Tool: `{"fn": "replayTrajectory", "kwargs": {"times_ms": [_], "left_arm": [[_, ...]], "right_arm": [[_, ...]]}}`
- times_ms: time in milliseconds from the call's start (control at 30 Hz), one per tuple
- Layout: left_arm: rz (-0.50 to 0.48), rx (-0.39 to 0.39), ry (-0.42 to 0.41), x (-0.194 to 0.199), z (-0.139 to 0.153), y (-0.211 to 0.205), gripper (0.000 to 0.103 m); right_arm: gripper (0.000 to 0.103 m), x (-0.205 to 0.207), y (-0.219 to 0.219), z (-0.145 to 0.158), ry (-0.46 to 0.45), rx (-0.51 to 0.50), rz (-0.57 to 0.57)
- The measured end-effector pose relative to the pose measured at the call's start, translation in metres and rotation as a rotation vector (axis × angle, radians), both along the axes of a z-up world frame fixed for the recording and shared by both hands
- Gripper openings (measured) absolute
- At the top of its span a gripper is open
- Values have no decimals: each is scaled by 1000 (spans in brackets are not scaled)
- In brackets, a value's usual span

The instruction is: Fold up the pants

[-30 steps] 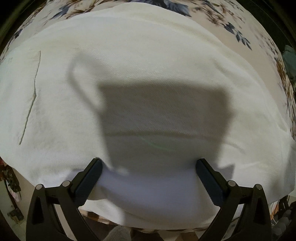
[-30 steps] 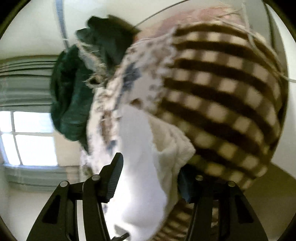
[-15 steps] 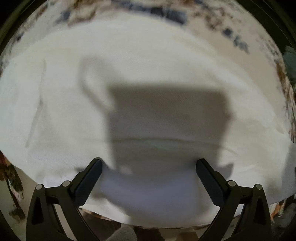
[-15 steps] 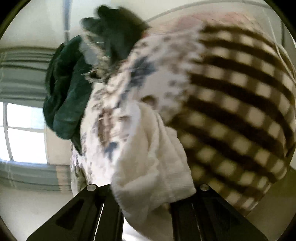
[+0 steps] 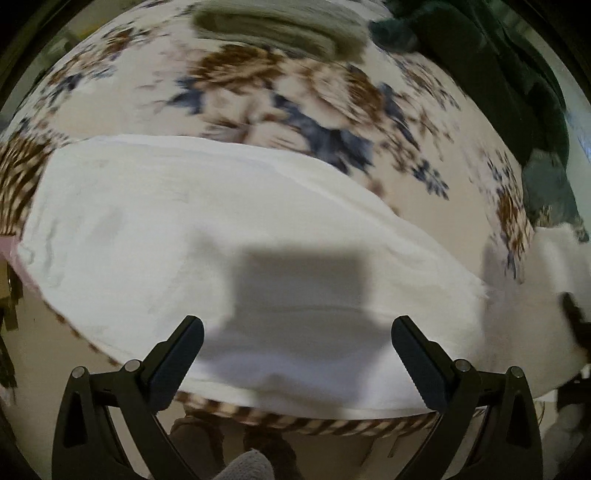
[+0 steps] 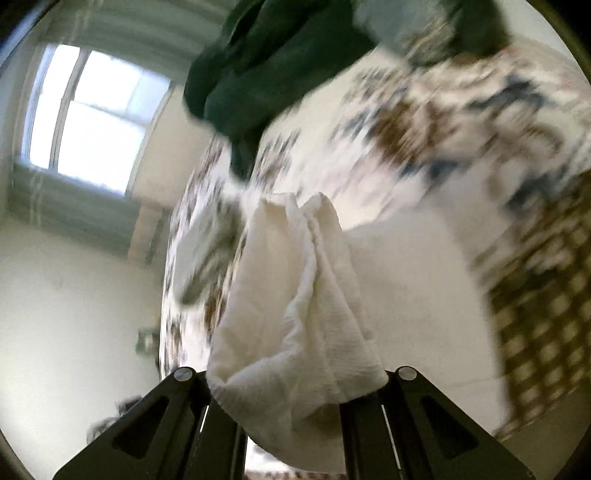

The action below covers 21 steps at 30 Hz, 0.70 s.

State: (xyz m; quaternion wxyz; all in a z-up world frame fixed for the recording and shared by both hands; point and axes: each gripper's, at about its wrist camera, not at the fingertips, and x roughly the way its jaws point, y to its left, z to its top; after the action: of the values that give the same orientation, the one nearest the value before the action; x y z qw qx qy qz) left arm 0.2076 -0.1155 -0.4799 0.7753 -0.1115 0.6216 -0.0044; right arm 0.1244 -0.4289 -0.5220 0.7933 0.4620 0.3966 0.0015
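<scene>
The white pants [image 5: 221,236] lie spread on a floral blanket [image 5: 280,96] in the left wrist view. My left gripper [image 5: 295,350] is open above their near edge, holding nothing. In the right wrist view my right gripper [image 6: 291,398] is shut on a bunched end of the white pants [image 6: 295,317], which rises between the fingers. The right gripper's tip and the held white cloth also show at the right edge of the left wrist view [image 5: 569,302].
A dark green garment [image 5: 517,74] lies at the far right of the blanket, also in the right wrist view [image 6: 280,70]. A folded olive cloth [image 5: 280,26] lies at the far side. A brown checked blanket edge [image 6: 543,314] hangs below. A window [image 6: 96,118] is at the left.
My right gripper closed on the pants' end and swung with it. My left gripper pulled back and stayed open, so more blanket shows beyond the pants.
</scene>
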Motion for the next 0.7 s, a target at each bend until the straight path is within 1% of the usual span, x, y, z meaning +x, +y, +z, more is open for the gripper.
{"fn": "replayTrajectory", "kwargs": {"times_ms": [67, 167, 233, 300, 400, 467, 500, 533, 600, 633, 667, 700], "left_arm": [[11, -9, 5, -6, -1, 29, 103], [52, 2, 27, -9, -3, 71, 103], [77, 11, 38, -11, -2, 100, 103], [97, 21, 49, -10, -5, 122, 103], [115, 20, 63, -7, -9, 148, 103], [119, 12, 60, -4, -10, 161, 103], [117, 9, 60, -3, -11, 164, 103], [113, 2, 59, -2, -11, 166, 103], [97, -17, 56, 2, -12, 165, 103], [84, -30, 51, 6, -11, 163, 103], [72, -42, 42, 10, -9, 159, 103], [62, -50, 33, 14, -8, 155, 103]], "right_arm": [[7, 13, 42, -14, 34, 6, 66], [7, 29, 106, -38, 87, -20, 167], [7, 36, 150, -52, 116, -68, 239], [7, 41, 186, -66, 145, -118, 290], [7, 49, 222, -84, 191, -190, 329], [13, 51, 241, -88, 213, -267, 359], [23, 52, 249, -90, 236, -284, 381], [37, 56, 251, -90, 253, -255, 411], [46, 58, 251, -84, 250, -176, 448], [49, 56, 245, -79, 245, -113, 461], [50, 52, 240, -72, 241, -71, 455], [56, 47, 228, -66, 237, -36, 429]]}}
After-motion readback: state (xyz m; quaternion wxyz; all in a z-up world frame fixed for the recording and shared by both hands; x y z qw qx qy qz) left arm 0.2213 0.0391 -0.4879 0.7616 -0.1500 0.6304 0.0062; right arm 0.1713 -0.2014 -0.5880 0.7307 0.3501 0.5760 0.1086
